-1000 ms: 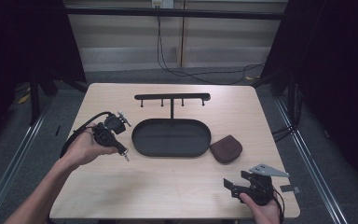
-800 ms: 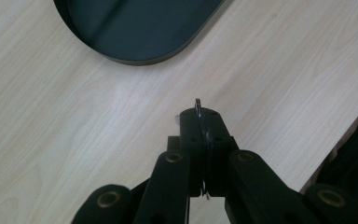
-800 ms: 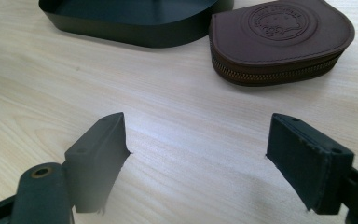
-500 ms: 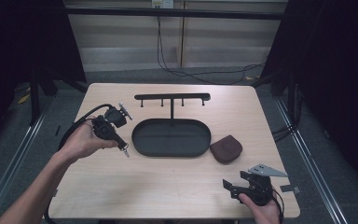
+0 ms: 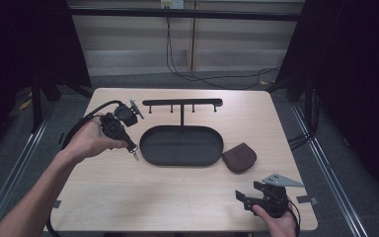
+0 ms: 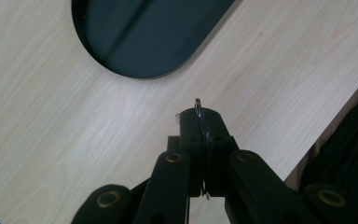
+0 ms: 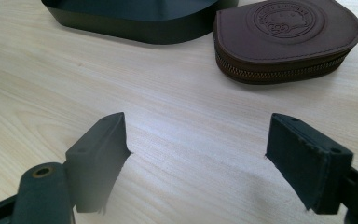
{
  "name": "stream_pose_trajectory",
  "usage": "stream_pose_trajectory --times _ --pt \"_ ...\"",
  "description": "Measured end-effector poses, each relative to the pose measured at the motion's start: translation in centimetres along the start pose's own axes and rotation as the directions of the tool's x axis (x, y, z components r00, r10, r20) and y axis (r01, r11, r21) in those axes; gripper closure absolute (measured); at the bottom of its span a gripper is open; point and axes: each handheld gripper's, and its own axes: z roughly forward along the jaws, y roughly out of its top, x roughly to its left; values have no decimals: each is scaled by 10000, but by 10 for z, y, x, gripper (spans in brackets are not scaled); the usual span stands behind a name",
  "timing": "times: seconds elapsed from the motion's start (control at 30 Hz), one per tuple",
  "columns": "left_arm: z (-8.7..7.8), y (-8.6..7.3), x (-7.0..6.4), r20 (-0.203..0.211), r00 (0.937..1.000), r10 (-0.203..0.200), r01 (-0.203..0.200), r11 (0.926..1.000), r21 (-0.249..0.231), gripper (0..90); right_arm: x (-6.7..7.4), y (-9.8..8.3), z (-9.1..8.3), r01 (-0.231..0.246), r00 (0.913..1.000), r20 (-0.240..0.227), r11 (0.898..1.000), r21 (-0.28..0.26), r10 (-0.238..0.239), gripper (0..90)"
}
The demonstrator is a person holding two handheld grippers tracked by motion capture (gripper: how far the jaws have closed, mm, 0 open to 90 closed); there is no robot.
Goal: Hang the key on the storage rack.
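Note:
My left gripper [image 5: 132,148] hangs over the table just left of the black oval tray [image 5: 150,148], its tips pointing down and toward the tray. In the left gripper view the jaws of the left gripper [image 6: 200,116] are pressed together on a thin silver metal piece [image 6: 197,103], seen edge-on, with the tray [image 6: 135,32] beyond. My right gripper [image 5: 244,197] rests low at the table's front right, and the right gripper [image 7: 196,154] stands open with nothing between its pads. A brown zipped leather pouch [image 7: 284,32] lies ahead of it, beside the tray [image 7: 135,23].
A black rack with small hooks [image 5: 182,102] stands behind the tray. The pouch [image 5: 239,157] sits at the tray's right end. Table edges run close to both hands, and a cable loops from the left gripper.
The left hand has lifted its gripper, still shut on the metal piece, and carried it a little farther back along the tray's left side. The right gripper has stayed put.

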Motion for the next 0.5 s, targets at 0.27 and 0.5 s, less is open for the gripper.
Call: stream_pose_trajectory --times 0.27,0.5 --pt "-12 8 2 -152 9999 44 -41 9998 192 892 0 0 0 -40 10000 -22 10000 4 40 197" --pt "-23 26 6 -170 9997 -176 182 9992 355 891 -1 0 0 -10 10000 -52 10000 24 10 198"
